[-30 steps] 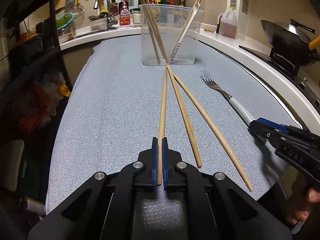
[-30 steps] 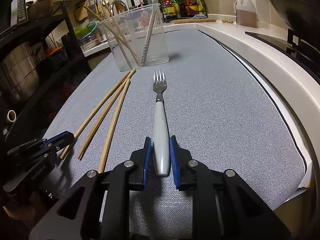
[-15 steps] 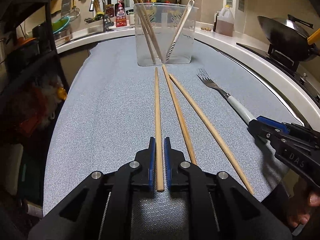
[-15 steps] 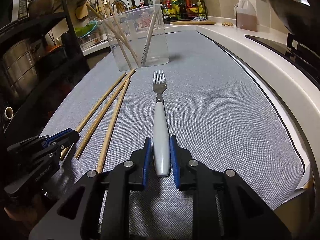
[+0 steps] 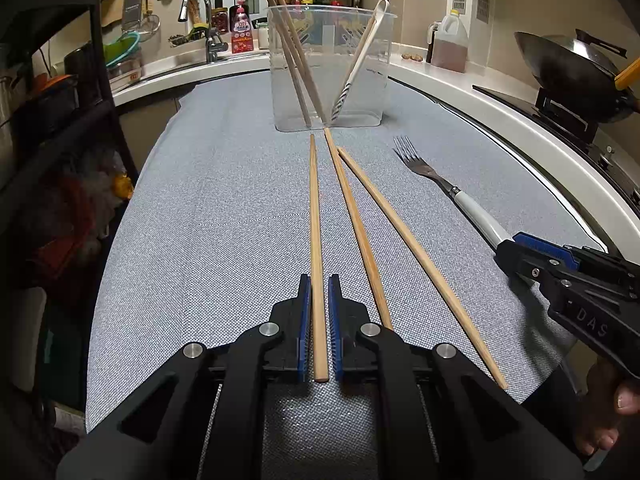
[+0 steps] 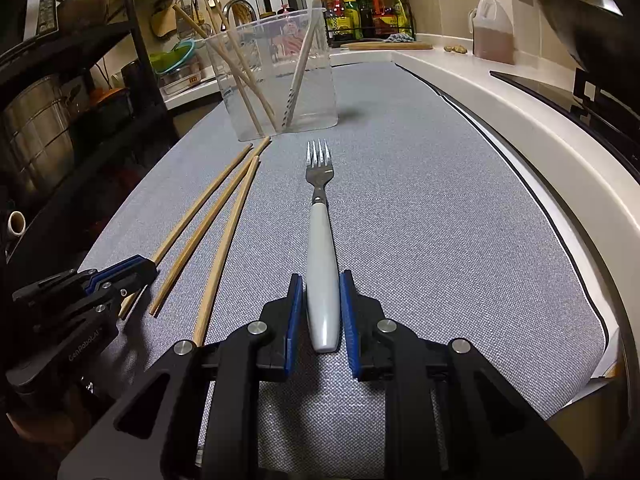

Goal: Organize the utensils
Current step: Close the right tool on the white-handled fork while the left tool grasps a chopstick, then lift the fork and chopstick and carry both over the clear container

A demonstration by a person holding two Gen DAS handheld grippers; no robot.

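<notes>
- A grey woven mat (image 5: 200, 220) covers a white kitchen tabletop (image 5: 480, 100). Utensils lie on the mat.
- At the far end of the mat stands a clear plastic container (image 5: 376, 92). Several wooden chopsticks (image 5: 296, 52) lean to its left side. A white-handled utensil (image 5: 360, 64) leans to its right.
- Three long, loose wooden chopsticks lie flat on the mat in front of the container. They fan out towards the viewer, with their far tips close together near the container's base.
- The left-most chopstick (image 5: 316, 220) runs straight between the blue pads of the left gripper (image 5: 319, 280). The pads are slightly spread, with a thin gap on either side of the wood, so they bracket it without pinching.
- The middle chopstick (image 5: 356, 224) passes just beside this gripper's right finger. The right-most chopstick (image 5: 416, 256) lies further right.
- To the right of the chopsticks lies a metal fork with a white handle (image 6: 322, 248). Its tines point towards the container.
- The right gripper (image 6: 320, 276) sits around the near end of the fork's handle, with its blue pads close on both sides. A thin dark line shows on the left side. I cannot tell whether the pads are pressing on the handle.
- Fingers of a person's hand (image 5: 612, 412) show behind the right gripper.
- A dark wok (image 5: 568, 68) sits on a stove to the right. A plastic jug of brown liquid (image 5: 450, 48) stands on the back tabletop.
</notes>
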